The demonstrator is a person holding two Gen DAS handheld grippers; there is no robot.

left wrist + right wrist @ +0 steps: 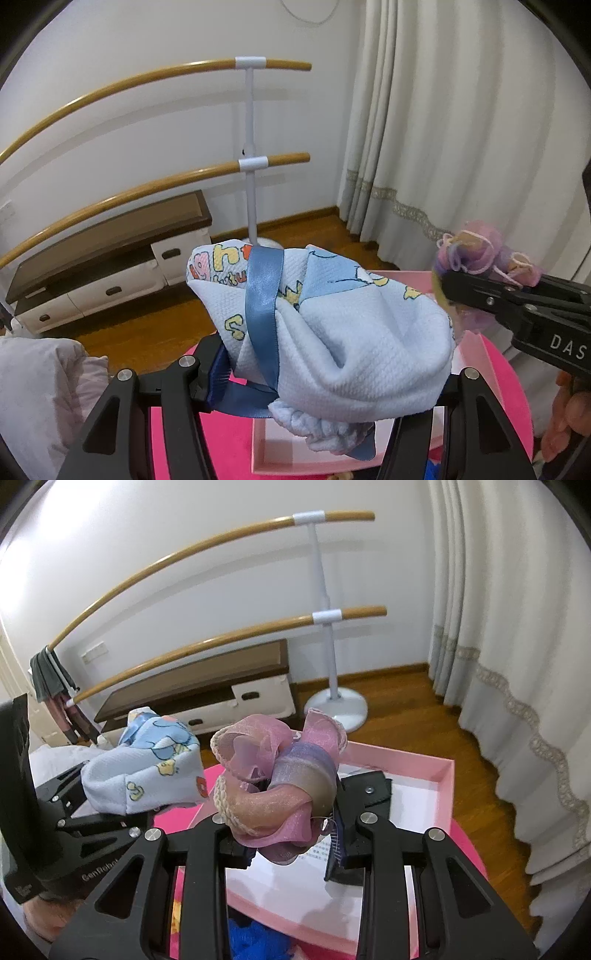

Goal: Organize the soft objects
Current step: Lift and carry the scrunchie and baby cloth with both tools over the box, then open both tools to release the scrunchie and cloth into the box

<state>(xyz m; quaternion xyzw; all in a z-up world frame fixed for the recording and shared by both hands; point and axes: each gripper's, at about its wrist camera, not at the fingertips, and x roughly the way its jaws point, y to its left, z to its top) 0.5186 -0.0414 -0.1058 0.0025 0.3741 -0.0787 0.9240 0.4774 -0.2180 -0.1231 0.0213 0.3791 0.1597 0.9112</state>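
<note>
A room in a home: long cream curtains (517, 664) with an embroidered hem, a wooden floor (406, 701), a low TV cabinet (207, 694) with drawers, and a freestanding ballet barre (325, 613).

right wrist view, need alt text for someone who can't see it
The right gripper is shut on a pink and purple organza scrunchie above an open pink box on a pink table. To its left, the left gripper holds a rolled pale blue cartoon-print cloth.
</note>
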